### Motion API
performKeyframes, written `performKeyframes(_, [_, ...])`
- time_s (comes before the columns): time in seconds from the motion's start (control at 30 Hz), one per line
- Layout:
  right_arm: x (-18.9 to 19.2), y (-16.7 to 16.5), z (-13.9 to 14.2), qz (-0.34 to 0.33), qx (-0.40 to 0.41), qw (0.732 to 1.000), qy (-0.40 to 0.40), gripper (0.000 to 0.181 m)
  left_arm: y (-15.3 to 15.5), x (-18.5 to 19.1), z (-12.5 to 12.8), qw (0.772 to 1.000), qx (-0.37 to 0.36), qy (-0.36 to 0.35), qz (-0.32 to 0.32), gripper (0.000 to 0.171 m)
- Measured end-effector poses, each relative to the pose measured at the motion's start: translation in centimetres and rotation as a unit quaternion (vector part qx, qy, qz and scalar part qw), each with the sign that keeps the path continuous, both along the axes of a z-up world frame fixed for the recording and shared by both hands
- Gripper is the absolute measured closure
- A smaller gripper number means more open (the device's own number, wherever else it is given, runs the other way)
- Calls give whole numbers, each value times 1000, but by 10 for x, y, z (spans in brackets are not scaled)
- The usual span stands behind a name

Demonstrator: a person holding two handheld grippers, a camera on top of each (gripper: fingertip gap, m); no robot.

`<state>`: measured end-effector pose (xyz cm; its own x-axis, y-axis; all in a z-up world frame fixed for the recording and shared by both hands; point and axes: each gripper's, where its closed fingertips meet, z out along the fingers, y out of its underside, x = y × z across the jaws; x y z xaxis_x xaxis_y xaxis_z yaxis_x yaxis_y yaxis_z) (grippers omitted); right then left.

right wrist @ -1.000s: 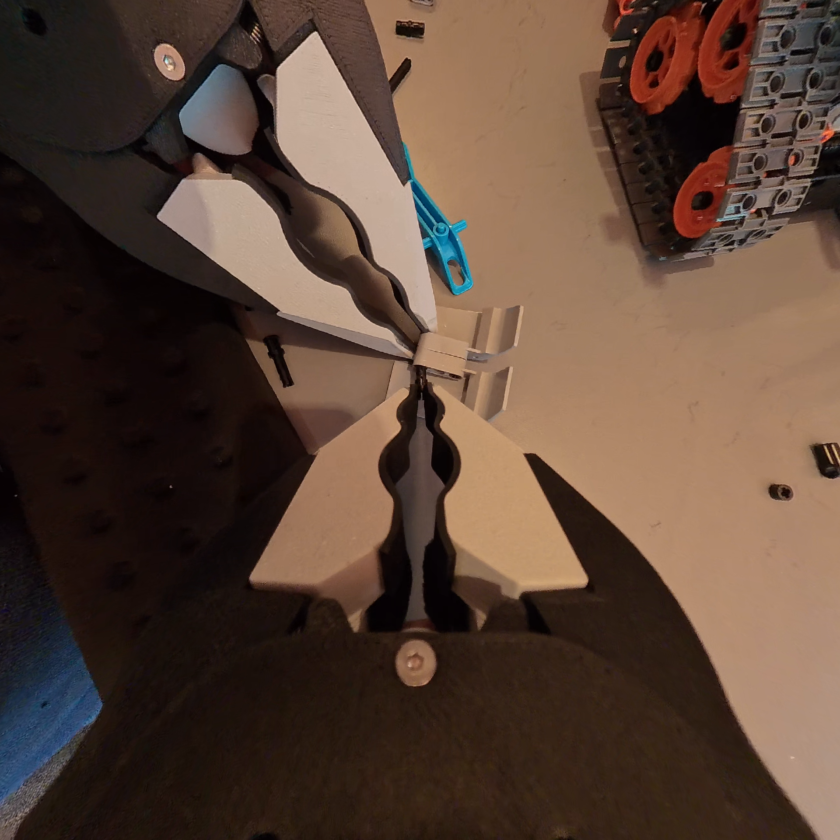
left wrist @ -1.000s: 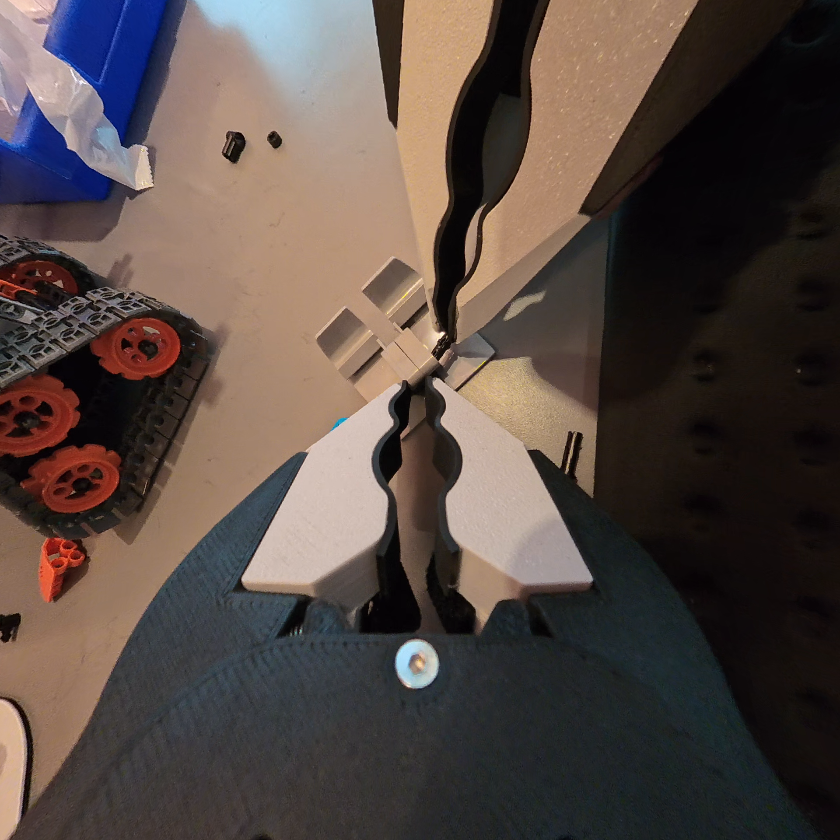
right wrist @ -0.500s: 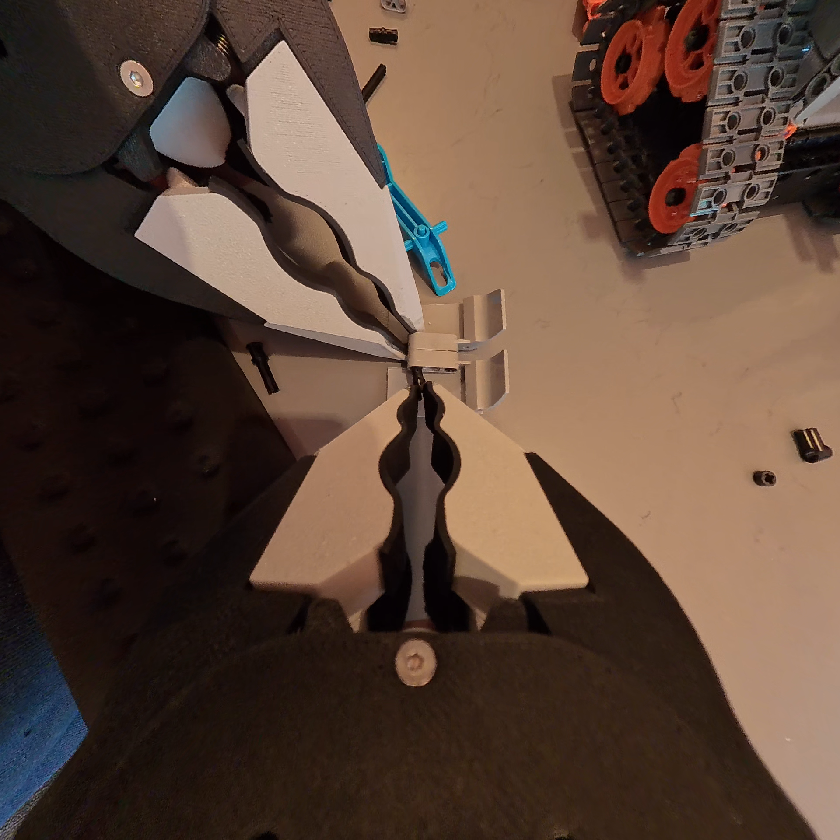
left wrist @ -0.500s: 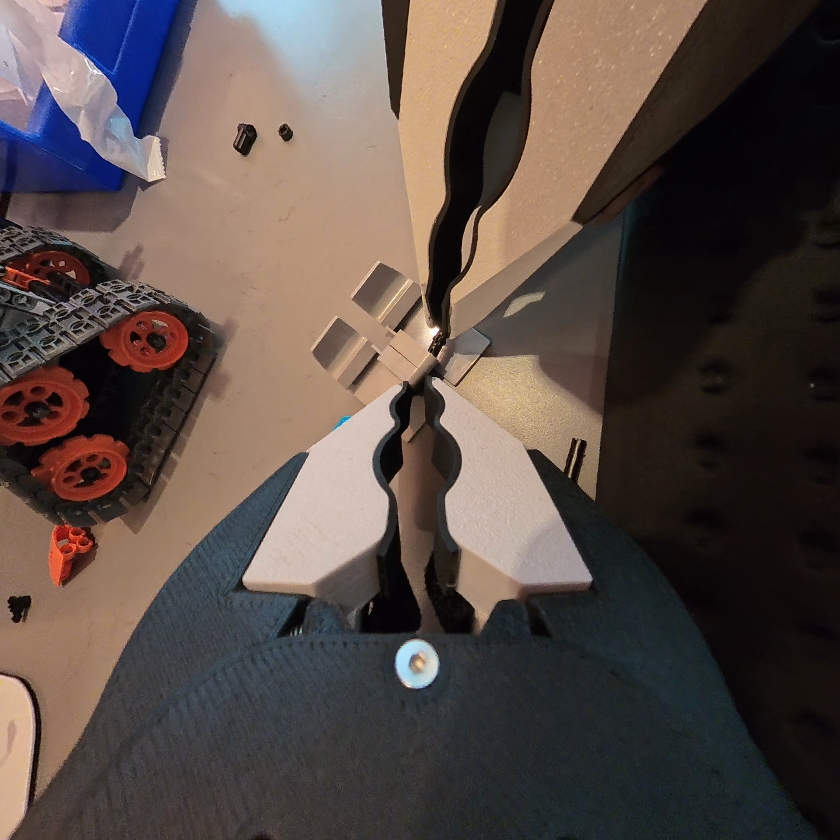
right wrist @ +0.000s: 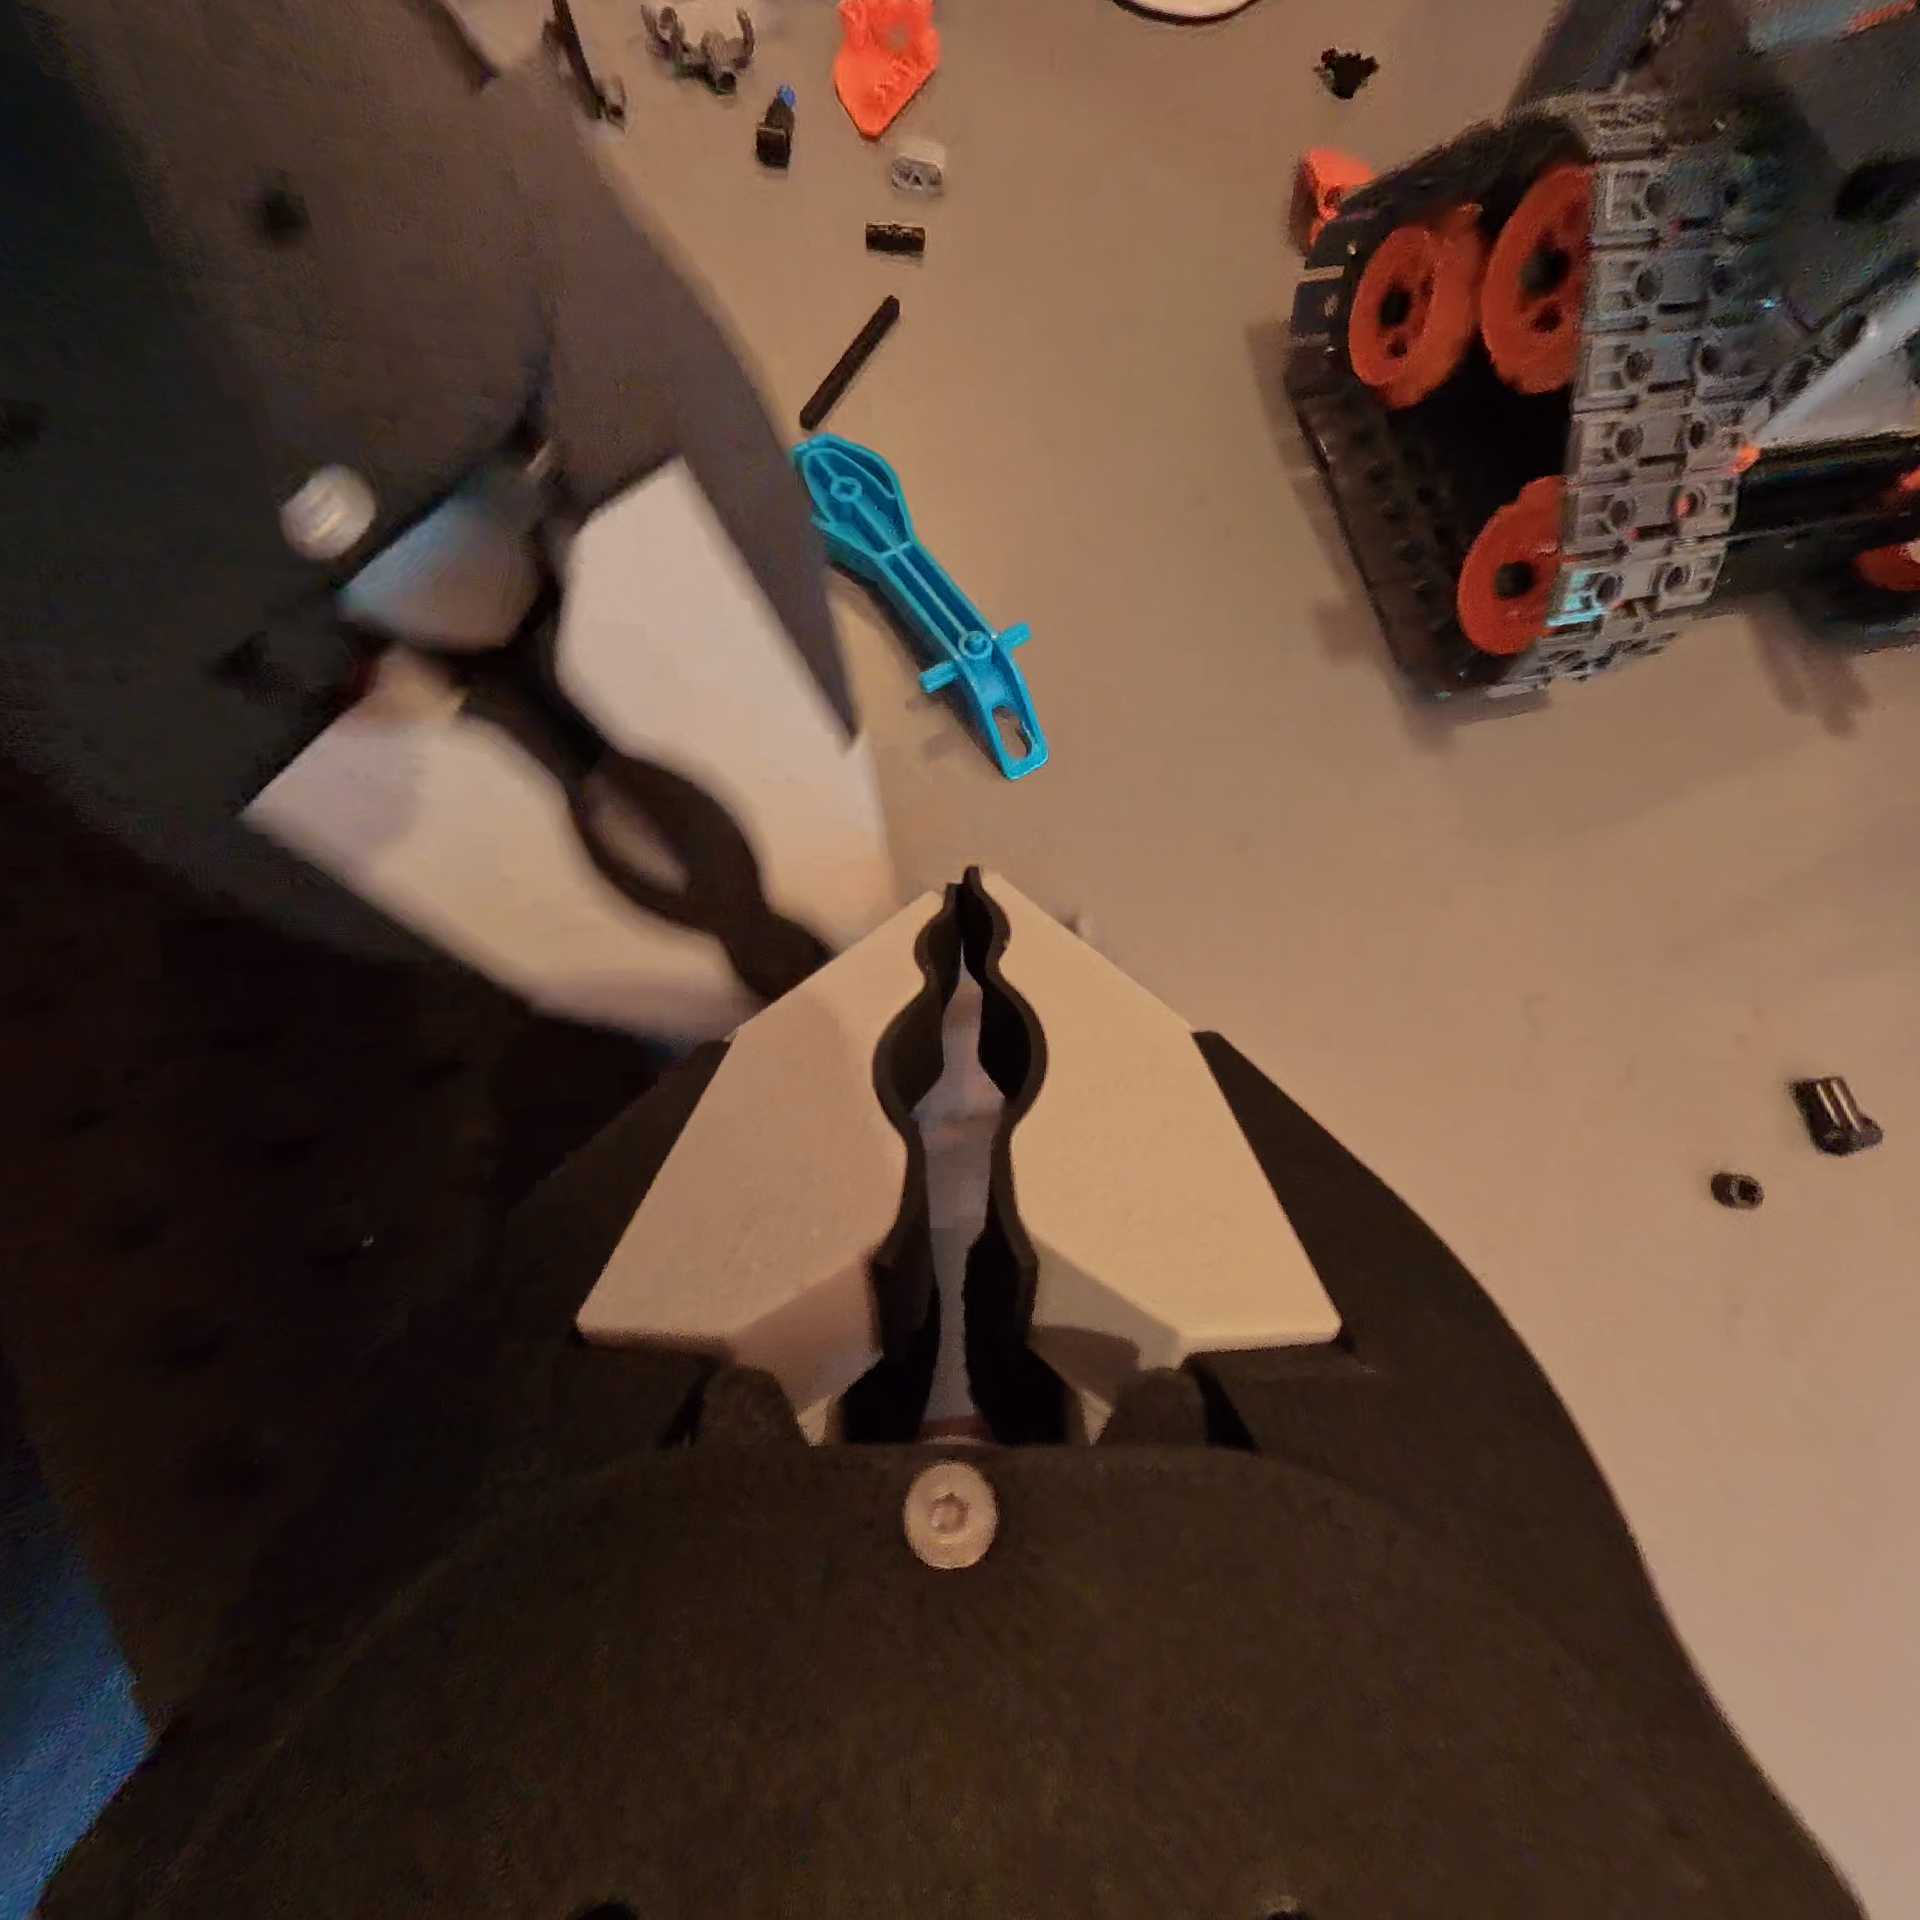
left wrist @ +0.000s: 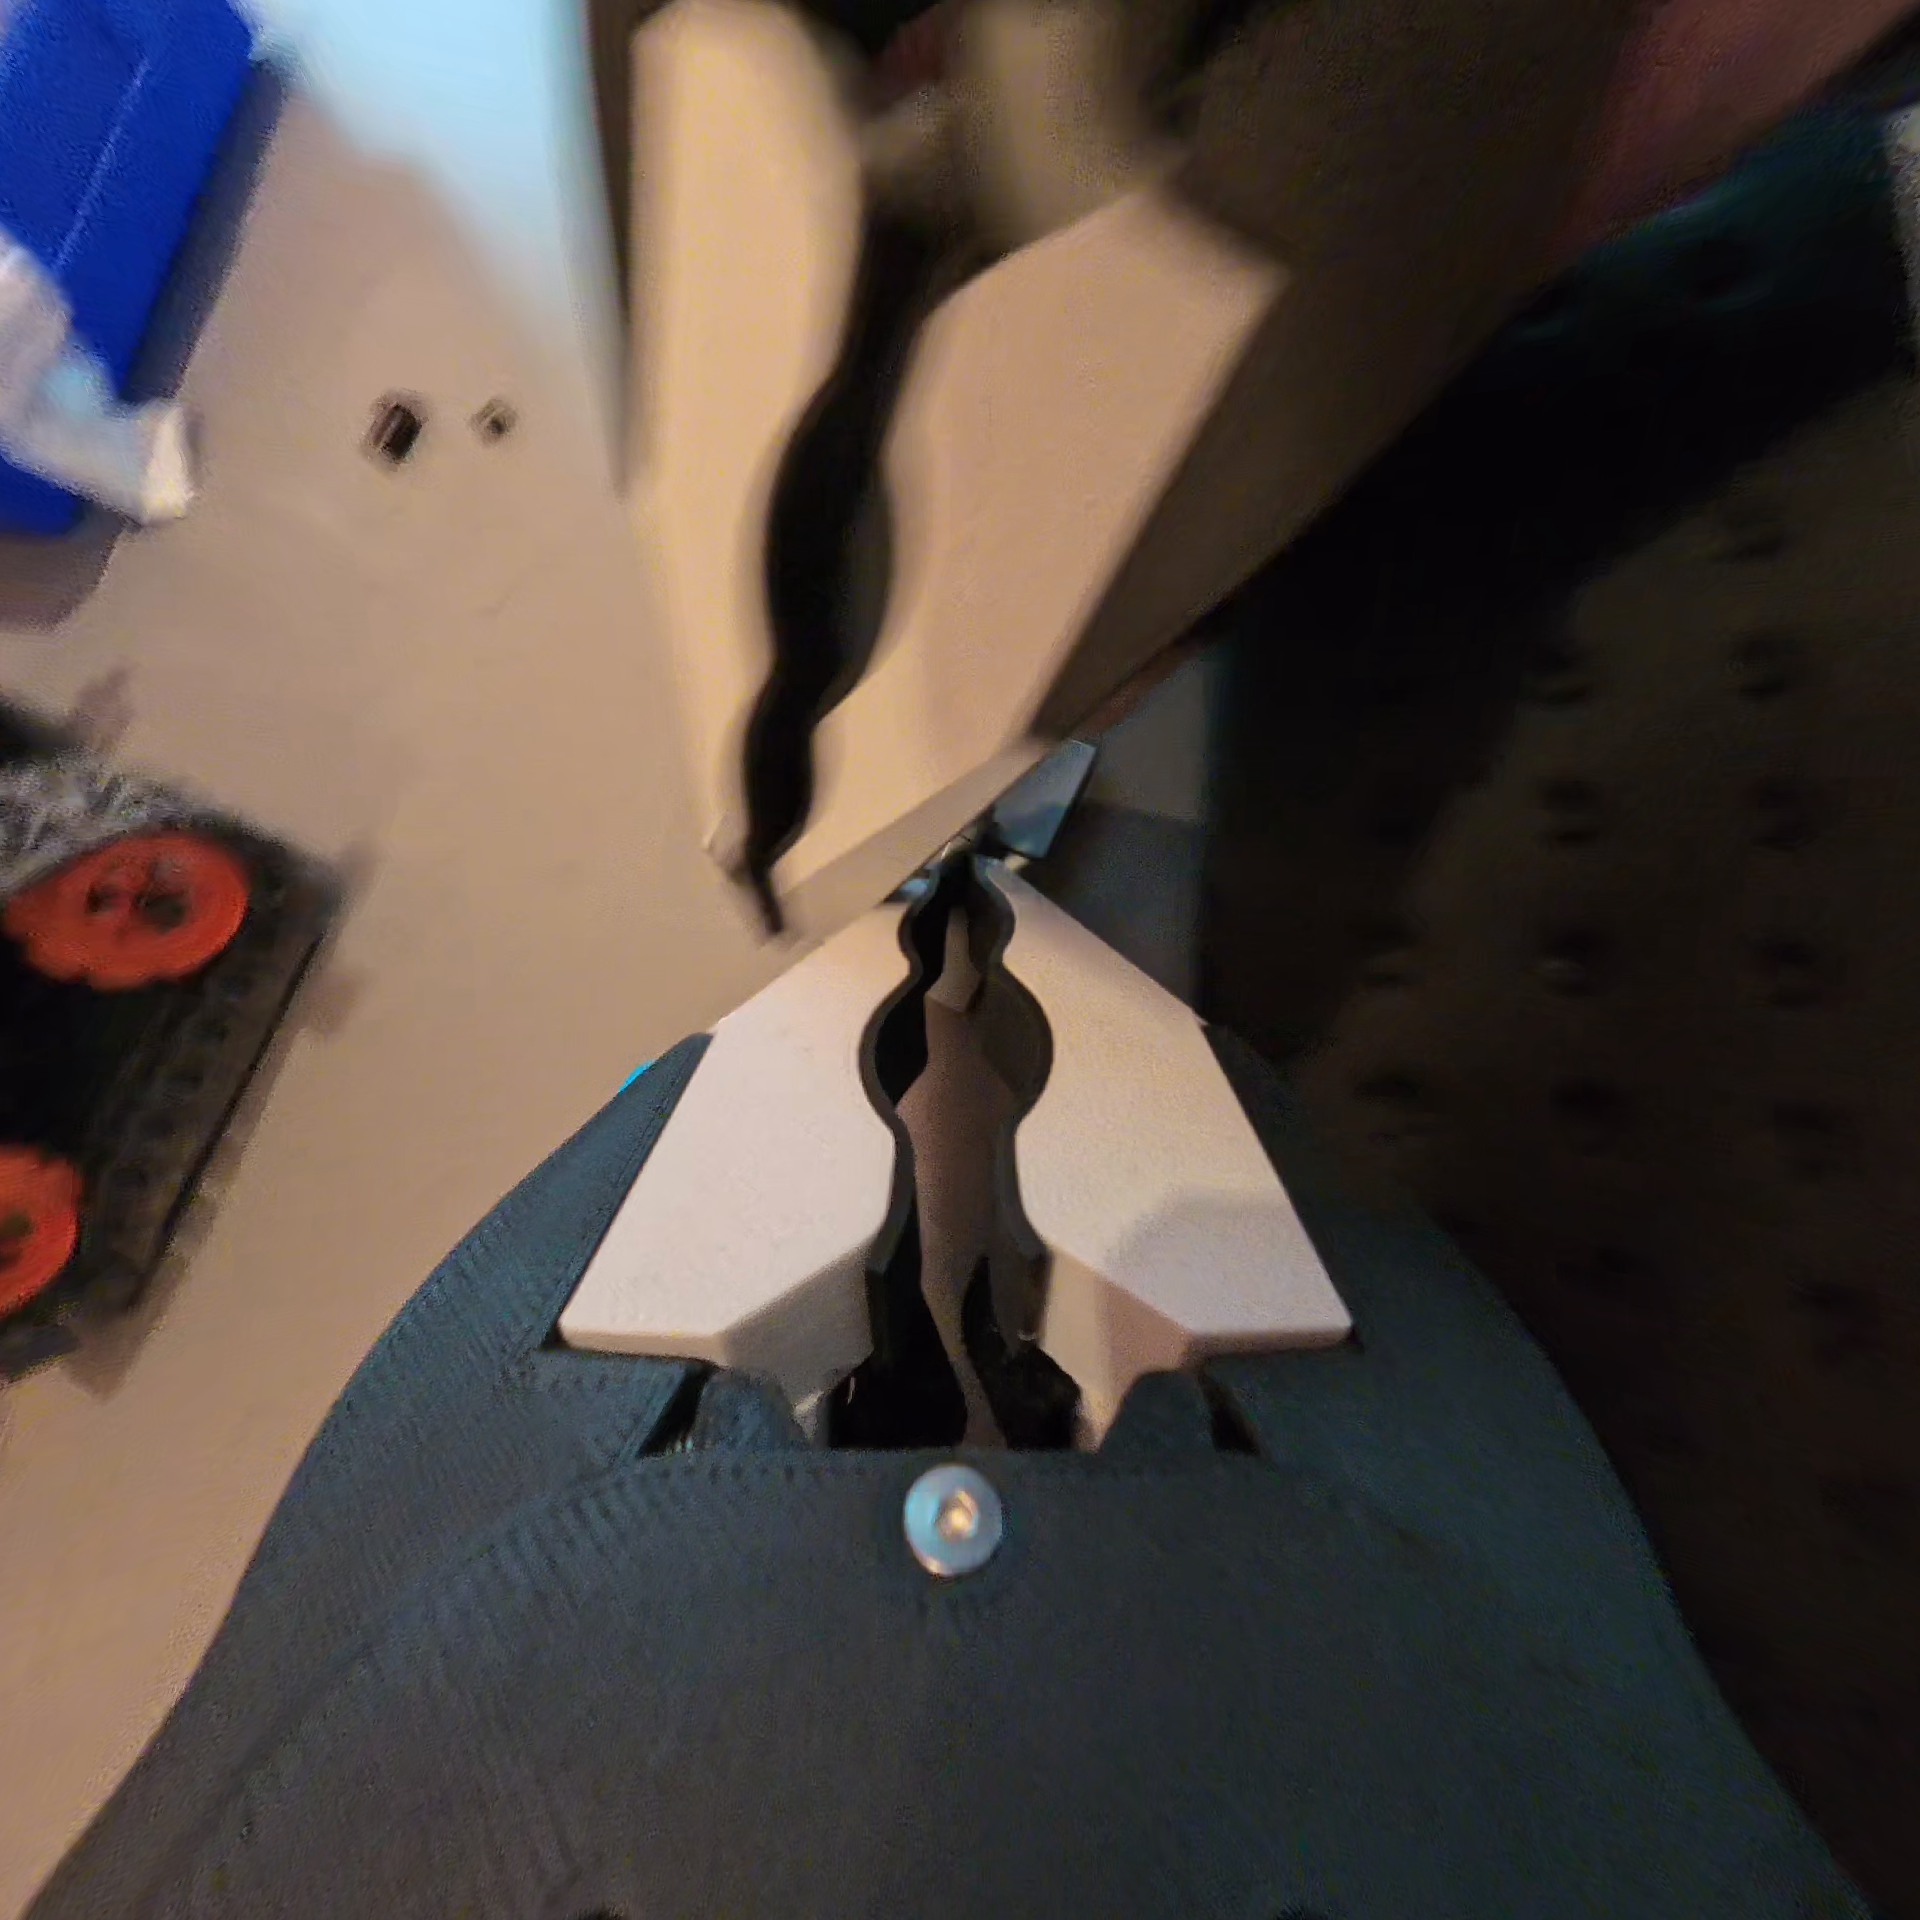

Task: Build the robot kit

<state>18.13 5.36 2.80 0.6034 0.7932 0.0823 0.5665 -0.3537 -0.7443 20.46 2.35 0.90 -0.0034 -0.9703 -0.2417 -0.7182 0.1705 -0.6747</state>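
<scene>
The pale tabletop [right wrist: 1351, 935] takes up most of the scene, with a broad bare stretch ahead and to the right of the right gripper [right wrist: 969, 883]. On the other side, a dark studded mat [left wrist: 1662, 1039] borders it, and both grippers work close to that edge.

A tracked toy vehicle [right wrist: 1558, 436] with orange wheels stands well apart from the grippers, towards the far side. A blue bin [left wrist: 94, 208] sits at a far corner, blurred.

The two grippers meet almost tip to tip at an angle (the pictures are smeared there).

- **Left gripper** [left wrist: 971, 873]: its jaws are clenched on a small grey plastic part [left wrist: 1039, 805], which juts just past their tips above the line where tabletop and mat meet.
- **Right gripper:** its jaws are pressed together with nothing visible between them. Its tips lie just beside the left gripper's, clear of the grey part.

A light blue plastic tool [right wrist: 914, 592] lies flat near the left gripper's body, and a black axle [right wrist: 850, 362] lies just beyond it. An orange piece [right wrist: 883, 62] lies farther off. Two small black pins [right wrist: 1837, 1117] lie out in the open to the right.
</scene>
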Motion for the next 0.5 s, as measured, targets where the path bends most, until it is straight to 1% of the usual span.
performKeyframes(0.03, [1, 4, -4, -4, -2, 1000, -14, 181, -4, 4, 0, 999, 34, 12, -9, 170])
performKeyframes(0.07, [4, 4, -6, -1, -9, 1000, -15, 181, -2, 5, 0, 999, 44, 16, -6, 170])
performKeyframes(0.13, [8, 2, 3, 5, -4, 1000, 16, 181, 11, -2, 0, 1000, 9, 9, 27, 169])
performKeyframes(0.17, [12, 2, 7, 4, -10, 999, 32, 181, 16, -5, 0, 999, 4, 7, 33, 170])
performKeyframes(0.23, [25, 0, 8, 1, -18, 999, 35, 181, 19, -8, 0, 999, 6, 10, 39, 169])
performKeyframes(0.3, [36, -2, 17, 0, -13, 998, 54, 181, 23, -12, -1, 999, 1, 11, 51, 168])
performKeyframes(0.33, [40, -5, 18, 4, -17, 998, 52, 178, 25, -13, -1, 998, -5, 13, 56, 168])
performKeyframes(0.4, [42, -13, 14, 18, -42, 998, 49, 172, 23, -13, -1, 998, -20, 10, 58, 168])
performKeyframes(0.5, [40, -18, 0, 31, -44, 998, 10, 176, 23, -14, -1, 998, -21, 10, 61, 168])
